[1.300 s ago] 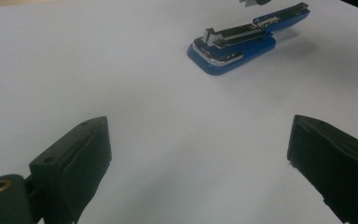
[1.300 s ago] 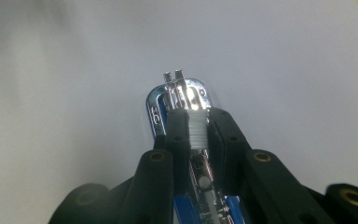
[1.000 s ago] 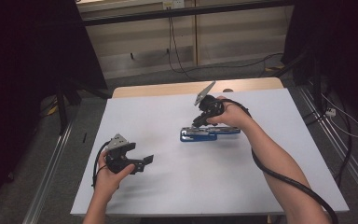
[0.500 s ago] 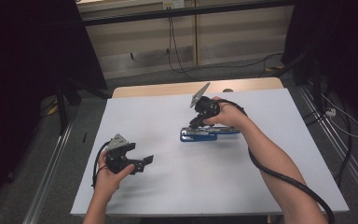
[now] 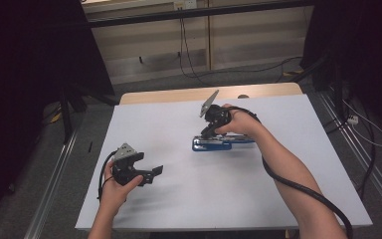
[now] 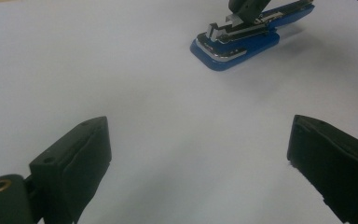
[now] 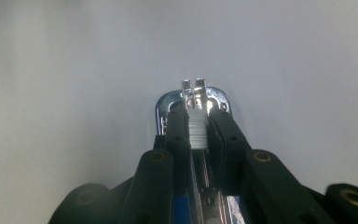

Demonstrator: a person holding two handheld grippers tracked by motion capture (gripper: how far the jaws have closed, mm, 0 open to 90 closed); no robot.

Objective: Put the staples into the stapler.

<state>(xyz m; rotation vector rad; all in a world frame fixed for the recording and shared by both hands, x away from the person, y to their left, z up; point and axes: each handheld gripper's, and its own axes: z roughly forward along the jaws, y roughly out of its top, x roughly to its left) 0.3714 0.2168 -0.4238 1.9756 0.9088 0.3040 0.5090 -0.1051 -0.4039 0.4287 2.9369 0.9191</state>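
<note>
A blue stapler (image 5: pixel 226 144) with a chrome front lies flat on the white table (image 5: pixel 189 209), right of centre. My right gripper (image 5: pixel 206 134) points down onto its left end, shut on a pale ribbed strip of staples (image 7: pixel 196 129) that sits over the stapler's metal channel (image 7: pixel 193 99). My left gripper (image 5: pixel 154 174) is held low over the table at the near left, open and with nothing in it. In the left gripper view its jaws (image 6: pixel 198 140) stand wide apart and the stapler (image 6: pixel 235 44) lies ahead, with the right gripper's jaws on top of it.
A wooden table edge (image 5: pixel 179 94) shows behind the white surface. Cables run across the floor at the back and right. The right gripper's black cable (image 5: pixel 298 186) trails along the forearm. Bare white surface lies between the left gripper and the stapler.
The right gripper has shifted slightly to the left over the stapler, still closed. The left gripper has stayed where it was.
</note>
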